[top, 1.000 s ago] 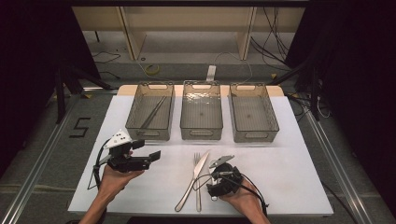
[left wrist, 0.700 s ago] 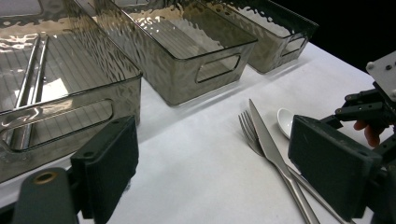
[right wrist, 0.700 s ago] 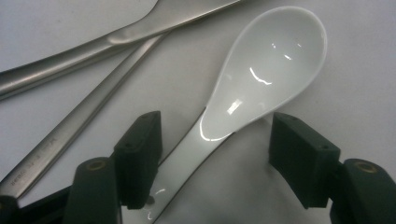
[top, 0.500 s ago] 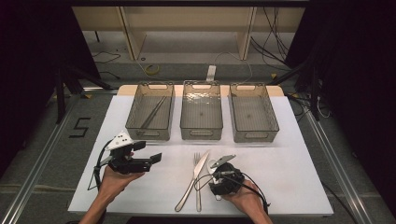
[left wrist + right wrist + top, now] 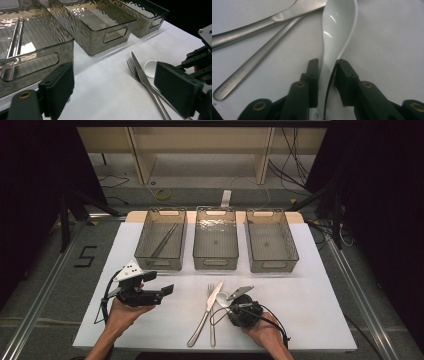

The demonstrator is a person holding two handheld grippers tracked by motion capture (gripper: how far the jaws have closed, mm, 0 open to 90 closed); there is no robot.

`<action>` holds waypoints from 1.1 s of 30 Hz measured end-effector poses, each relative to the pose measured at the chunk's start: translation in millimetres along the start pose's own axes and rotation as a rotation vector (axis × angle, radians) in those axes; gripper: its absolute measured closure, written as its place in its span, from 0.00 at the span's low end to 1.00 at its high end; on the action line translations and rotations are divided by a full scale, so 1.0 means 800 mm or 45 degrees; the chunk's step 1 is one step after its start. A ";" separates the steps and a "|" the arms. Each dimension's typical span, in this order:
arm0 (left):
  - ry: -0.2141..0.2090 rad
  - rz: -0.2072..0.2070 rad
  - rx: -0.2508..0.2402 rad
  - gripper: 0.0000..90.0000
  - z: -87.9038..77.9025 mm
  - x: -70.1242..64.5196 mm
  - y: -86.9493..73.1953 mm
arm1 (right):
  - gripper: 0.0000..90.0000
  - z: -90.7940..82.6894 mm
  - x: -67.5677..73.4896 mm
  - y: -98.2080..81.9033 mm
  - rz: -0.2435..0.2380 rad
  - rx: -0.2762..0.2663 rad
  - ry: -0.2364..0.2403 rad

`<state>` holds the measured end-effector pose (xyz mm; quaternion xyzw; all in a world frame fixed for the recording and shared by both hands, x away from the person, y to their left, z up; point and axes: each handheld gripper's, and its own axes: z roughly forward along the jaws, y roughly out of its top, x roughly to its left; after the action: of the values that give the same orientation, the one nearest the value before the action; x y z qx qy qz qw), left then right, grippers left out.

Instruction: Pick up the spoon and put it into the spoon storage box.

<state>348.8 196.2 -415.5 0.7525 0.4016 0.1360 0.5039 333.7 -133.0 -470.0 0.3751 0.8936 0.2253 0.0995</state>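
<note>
High view: a white tabletop carries three smoked, clear plastic bins in a row at its far side, the left bin, the middle bin and the right bin. A pair of metal chopsticks lies aslant in the left bin. Near the front edge lie a table knife and a fork, their handles crossing, and just to their right a white ceramic spoon, its bowl pointing away from the person. The right hand-held gripper is lowered over the spoon's handle, with the right hand behind it. The left hand-held gripper is held level above the tabletop, well apart from the cutlery, its jaws pointing toward the knife.

Right gripper view: the spoon lies on the tabletop with its handle running between the two black jaws; these have just been closing, and both pads now stand against the handle's sides, so the spoon is gripped. The knife and the fork's handle lie to the left of the spoon's bowl.

Left gripper view: the jaws stand wide apart with nothing between them. Beyond them are the fork, the knife, the spoon's bowl and the bins.
</note>
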 end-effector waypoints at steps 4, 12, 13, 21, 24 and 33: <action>0.000 0.003 0.001 0.18 0.000 0.000 0.000 | 0.87 0.000 -0.001 0.000 0.014 0.000 0.019; 0.002 0.008 0.004 0.18 0.000 0.000 0.000 | 0.95 -0.003 -0.008 -0.002 0.043 -0.012 0.058; 0.002 0.007 0.003 0.18 0.000 0.000 0.000 | 0.95 -0.002 -0.008 -0.002 0.035 -0.004 0.042; 0.006 0.004 0.007 0.18 0.000 0.001 0.000 | 0.96 -0.007 -0.013 -0.003 0.029 0.003 0.069; 0.007 -0.003 0.003 0.18 0.000 0.002 0.000 | 0.96 -0.013 -0.015 -0.003 0.023 -0.018 0.065; -0.010 -0.018 -0.026 0.18 -0.002 0.002 0.000 | 0.96 -0.029 -0.029 0.001 0.028 -0.106 0.036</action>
<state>349.0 198.4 -414.8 0.7450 0.4035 0.1336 0.5142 342.4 -156.9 -449.4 0.3773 0.8806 0.2686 0.1000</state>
